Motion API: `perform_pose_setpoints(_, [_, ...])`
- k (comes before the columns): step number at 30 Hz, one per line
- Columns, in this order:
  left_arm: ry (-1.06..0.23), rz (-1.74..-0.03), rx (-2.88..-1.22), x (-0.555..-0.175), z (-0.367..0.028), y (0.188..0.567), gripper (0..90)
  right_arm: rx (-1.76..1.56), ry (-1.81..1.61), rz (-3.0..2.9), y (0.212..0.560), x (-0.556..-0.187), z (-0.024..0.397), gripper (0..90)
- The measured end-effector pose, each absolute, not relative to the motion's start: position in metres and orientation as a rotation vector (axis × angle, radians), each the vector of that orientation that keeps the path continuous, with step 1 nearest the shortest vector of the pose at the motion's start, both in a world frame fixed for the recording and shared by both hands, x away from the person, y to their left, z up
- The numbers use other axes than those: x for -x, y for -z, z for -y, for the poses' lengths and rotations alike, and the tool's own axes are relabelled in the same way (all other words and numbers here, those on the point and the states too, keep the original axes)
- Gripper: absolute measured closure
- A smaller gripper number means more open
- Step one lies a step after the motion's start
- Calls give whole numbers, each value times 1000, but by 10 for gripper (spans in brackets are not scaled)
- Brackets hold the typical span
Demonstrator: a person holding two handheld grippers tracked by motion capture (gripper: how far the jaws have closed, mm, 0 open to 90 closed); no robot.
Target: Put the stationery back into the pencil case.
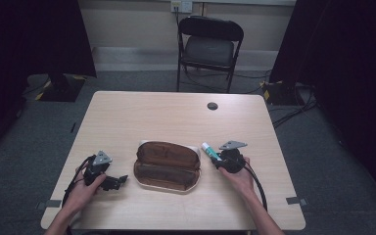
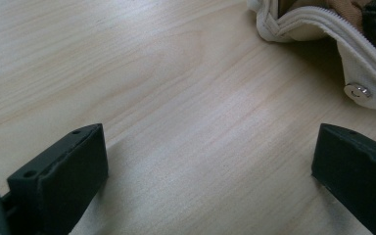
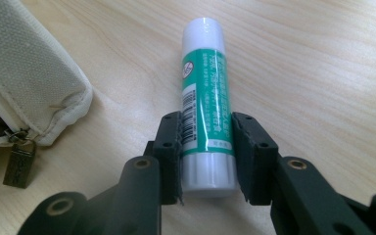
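On the pale wooden tabletop (image 1: pixel 176 117) an oblong brown pencil case with a cream canvas lining (image 1: pixel 166 166) lay unzipped and spread wide, its mouth facing up, presumably so that things could go in or out. The right tool (image 3: pixel 206 147) was clamped on the lower half of a green-and-white glue stick (image 3: pixel 205 93), white cap pointing away, one jaw on each side of the barrel. The stick sat just beside the case's right end; whether it rested on the wood or was lifted slightly I could not quite tell. The left tool (image 2: pixel 208 171) waited low over the wood with its jaws well apart and nothing between them, near the case's left end, perhaps ready to steady it.
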State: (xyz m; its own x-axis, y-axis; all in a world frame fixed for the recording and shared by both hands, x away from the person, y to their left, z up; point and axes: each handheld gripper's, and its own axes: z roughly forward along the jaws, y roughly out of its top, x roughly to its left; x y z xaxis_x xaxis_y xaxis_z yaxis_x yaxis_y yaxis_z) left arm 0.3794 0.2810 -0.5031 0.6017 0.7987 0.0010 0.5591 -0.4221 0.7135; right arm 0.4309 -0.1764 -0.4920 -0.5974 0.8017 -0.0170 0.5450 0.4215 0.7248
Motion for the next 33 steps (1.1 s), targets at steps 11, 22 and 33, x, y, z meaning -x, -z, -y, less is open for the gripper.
perform_pose_setpoints(11, [-449,-1065,-2145,-380,-281,503,0,-1215,-1006,-2323,489,-432,184,664])
perform_pose_setpoints(22, [-447,-1068,-2143,-379,-281,503,0,-1261,-1102,-2253,473,-427,192,665])
perform_pose_setpoints(33, [-446,-1063,-2144,-379,-281,503,0,-1241,-1210,-2203,452,-415,198,665])
